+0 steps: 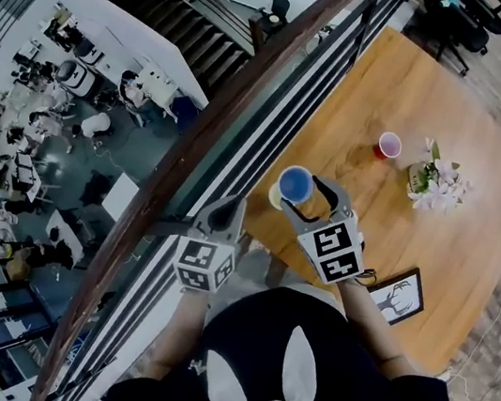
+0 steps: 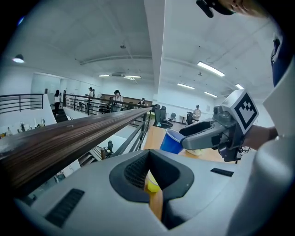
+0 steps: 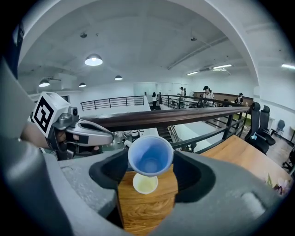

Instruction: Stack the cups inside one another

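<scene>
Head view: the right gripper [image 1: 303, 199] pinches the upright blue cup [image 1: 296, 183] just over the yellow cup [image 1: 276, 195] on the table [image 1: 457, 106].

Left gripper view: the left gripper [image 2: 150, 156] is empty, with its jaws pressed together.

Right gripper view: the yellow cup lies almost straight under the blue cup.

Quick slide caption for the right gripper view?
Right tool holds the blue cup over the pale yellow cup on the wooden table.
</scene>
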{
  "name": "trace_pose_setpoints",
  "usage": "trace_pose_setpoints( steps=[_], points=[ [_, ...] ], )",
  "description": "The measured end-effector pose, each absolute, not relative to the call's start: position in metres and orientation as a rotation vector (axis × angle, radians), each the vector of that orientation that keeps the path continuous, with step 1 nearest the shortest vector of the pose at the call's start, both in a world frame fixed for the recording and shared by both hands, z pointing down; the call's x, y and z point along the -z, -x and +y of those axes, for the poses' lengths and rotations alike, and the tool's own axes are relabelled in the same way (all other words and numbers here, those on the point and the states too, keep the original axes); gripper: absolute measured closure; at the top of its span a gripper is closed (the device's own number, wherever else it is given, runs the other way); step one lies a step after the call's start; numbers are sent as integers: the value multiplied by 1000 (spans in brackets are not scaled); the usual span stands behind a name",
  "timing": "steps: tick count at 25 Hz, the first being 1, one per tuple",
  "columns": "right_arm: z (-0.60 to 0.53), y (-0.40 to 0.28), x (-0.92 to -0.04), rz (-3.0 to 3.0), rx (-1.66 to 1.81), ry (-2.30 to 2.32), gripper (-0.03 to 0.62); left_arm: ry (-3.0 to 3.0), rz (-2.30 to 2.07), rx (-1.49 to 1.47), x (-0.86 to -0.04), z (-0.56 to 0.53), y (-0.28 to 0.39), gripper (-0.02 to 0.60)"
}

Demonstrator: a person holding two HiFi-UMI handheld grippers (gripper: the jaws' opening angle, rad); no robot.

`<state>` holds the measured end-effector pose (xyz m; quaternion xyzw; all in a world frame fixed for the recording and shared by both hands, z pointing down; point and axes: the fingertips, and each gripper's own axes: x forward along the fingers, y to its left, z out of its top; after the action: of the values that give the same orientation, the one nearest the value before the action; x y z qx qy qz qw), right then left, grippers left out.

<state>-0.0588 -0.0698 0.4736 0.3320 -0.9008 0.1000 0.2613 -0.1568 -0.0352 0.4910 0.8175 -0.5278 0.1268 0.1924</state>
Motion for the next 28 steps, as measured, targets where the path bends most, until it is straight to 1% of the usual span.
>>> trace_pose_setpoints(
  steps=[13, 28],
  points=[
    [-73, 72, -507, -2398, -320, -805, 290, -2236, -1490, -343, -508, -36, 168, 565],
    [-75, 79, -553, -2344, -375, -736, 289, -2224, -1462, -350, -521, -40, 164, 565]
  ],
)
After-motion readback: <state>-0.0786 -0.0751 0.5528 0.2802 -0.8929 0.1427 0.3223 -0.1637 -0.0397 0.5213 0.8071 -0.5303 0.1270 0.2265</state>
